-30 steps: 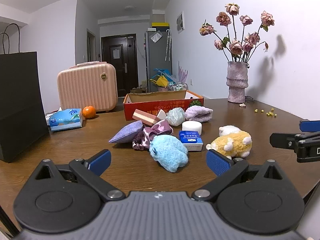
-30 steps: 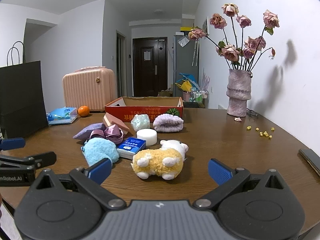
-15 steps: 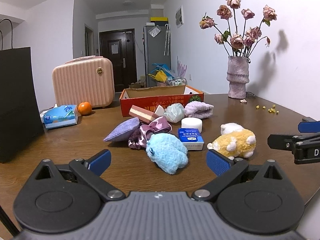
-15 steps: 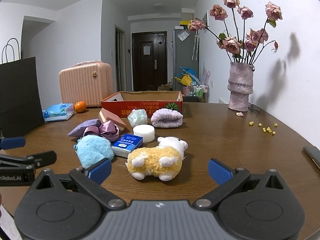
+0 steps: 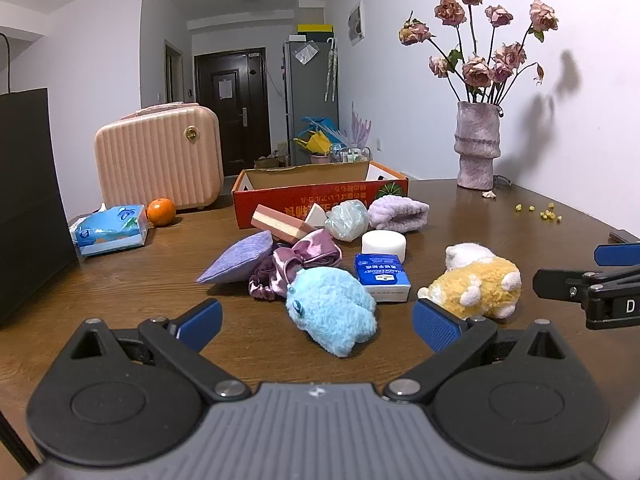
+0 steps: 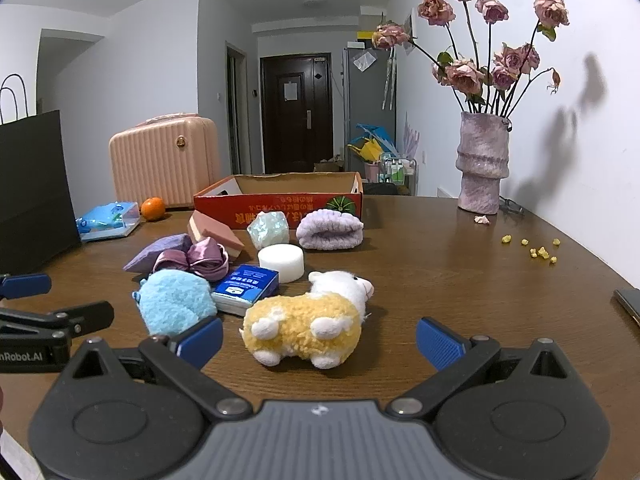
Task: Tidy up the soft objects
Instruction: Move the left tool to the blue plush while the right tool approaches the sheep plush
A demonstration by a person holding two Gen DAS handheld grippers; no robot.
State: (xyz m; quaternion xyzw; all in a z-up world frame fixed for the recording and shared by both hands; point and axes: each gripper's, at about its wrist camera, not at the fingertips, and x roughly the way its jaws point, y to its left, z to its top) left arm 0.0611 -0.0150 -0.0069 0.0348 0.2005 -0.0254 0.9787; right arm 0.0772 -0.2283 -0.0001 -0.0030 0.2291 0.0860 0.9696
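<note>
Soft things lie in a cluster on the wooden table: a light blue plush, a yellow and white plush sheep, a purple satin scrunchie, a lilac pouch, a lilac rolled towel and a pale green puff. My left gripper is open, with the blue plush just ahead between its fingers. My right gripper is open too, the sheep directly in front of it. An open red cardboard box stands behind the cluster.
A blue tissue pack, a white round sponge and a pink block lie among the soft things. A black bag, pink case, orange and wipes stand left. A vase stands far right.
Both grippers have moved forward and lower toward the cluster; the blue plush and the sheep appear larger and nearer. Both stay open. Nothing on the table has shifted.
</note>
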